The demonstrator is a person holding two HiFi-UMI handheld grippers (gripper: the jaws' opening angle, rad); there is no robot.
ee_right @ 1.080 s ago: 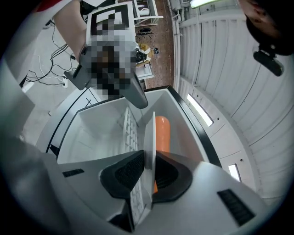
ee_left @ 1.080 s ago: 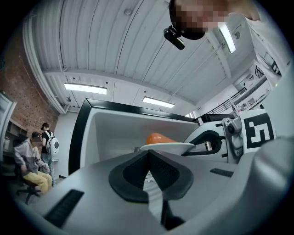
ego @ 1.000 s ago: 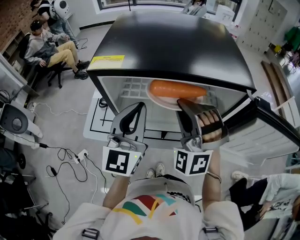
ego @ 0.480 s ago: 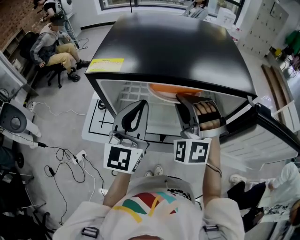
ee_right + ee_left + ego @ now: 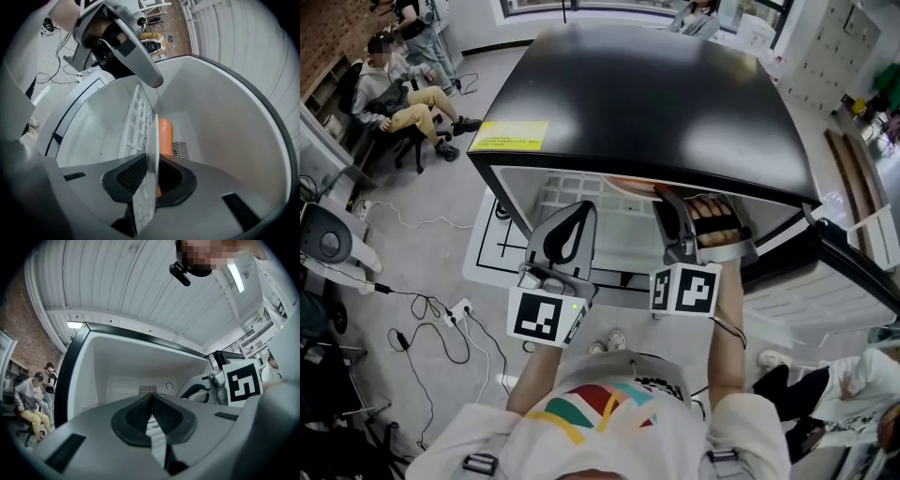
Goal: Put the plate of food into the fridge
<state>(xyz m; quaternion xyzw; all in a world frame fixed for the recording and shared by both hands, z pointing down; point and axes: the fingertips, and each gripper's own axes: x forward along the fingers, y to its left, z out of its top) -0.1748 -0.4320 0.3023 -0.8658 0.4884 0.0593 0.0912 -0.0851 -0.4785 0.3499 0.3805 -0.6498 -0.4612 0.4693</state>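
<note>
The right claw (image 5: 152,174) is clamping the plate's (image 5: 152,140) near rim, holding it inside the fridge (image 5: 656,94) above the wire shelf (image 5: 135,123), with the orange food (image 5: 164,135) clearing the walls. The left claw (image 5: 151,416) is hovering at the fridge's open front edge, its jaws together and empty.

a seated person (image 5: 386,92) at top left; cables (image 5: 411,314) and a power strip (image 5: 465,307) on the grey floor (image 5: 431,246).
</note>
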